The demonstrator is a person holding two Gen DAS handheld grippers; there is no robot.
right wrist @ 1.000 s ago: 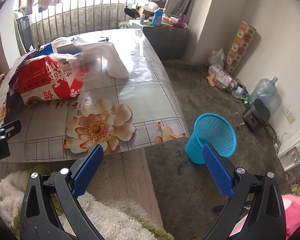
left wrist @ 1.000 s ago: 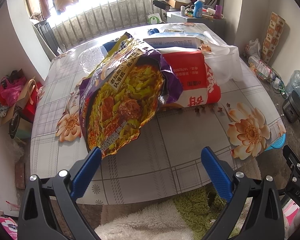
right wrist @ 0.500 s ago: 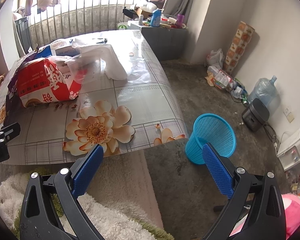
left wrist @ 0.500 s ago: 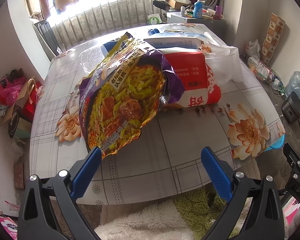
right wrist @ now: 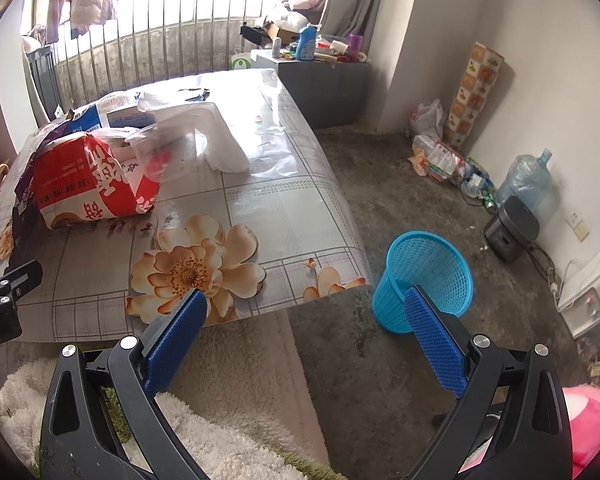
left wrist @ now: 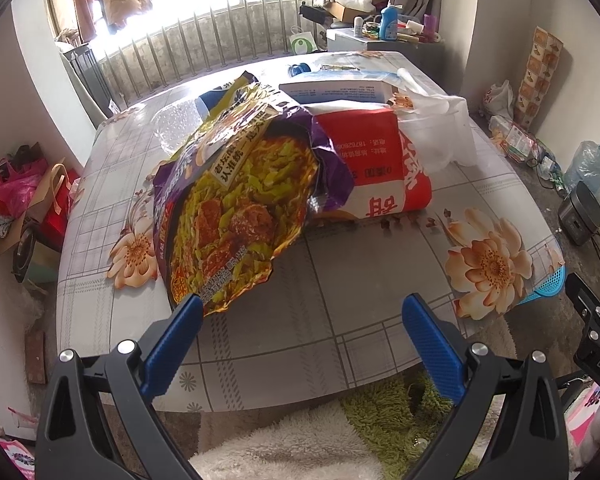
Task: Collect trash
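Both grippers sit low at the near edge of the desk (left wrist: 339,336), pointing forward over it, jaws spread wide and holding nothing. The left gripper (left wrist: 300,312) faces the trash pile head-on: its left fingertip is right at the near corner of the purple noodle wrapper (left wrist: 236,216), though I can't tell if it actually touches. That wrapper leans against the red-and-white bag (left wrist: 379,168), which lies on its side in the middle of the desk with a clear plastic bag (left wrist: 439,128) draped on its far right end and a pale blue box (left wrist: 339,88) behind it.

The right gripper (right wrist: 303,300) is off to the right, aimed past the desk's near right corner toward the floor. Its right finger overlaps the blue mesh bin (right wrist: 423,276), which stands upright on the grey floor just right of the desk.

The left view gives the full front of the noodle wrapper and only a sliver of the bin poking out under the desk edge. The right view shows the whole bin, plus a water jug (right wrist: 527,184) by the right wall, but the wrapper is just a purple edge at the left.
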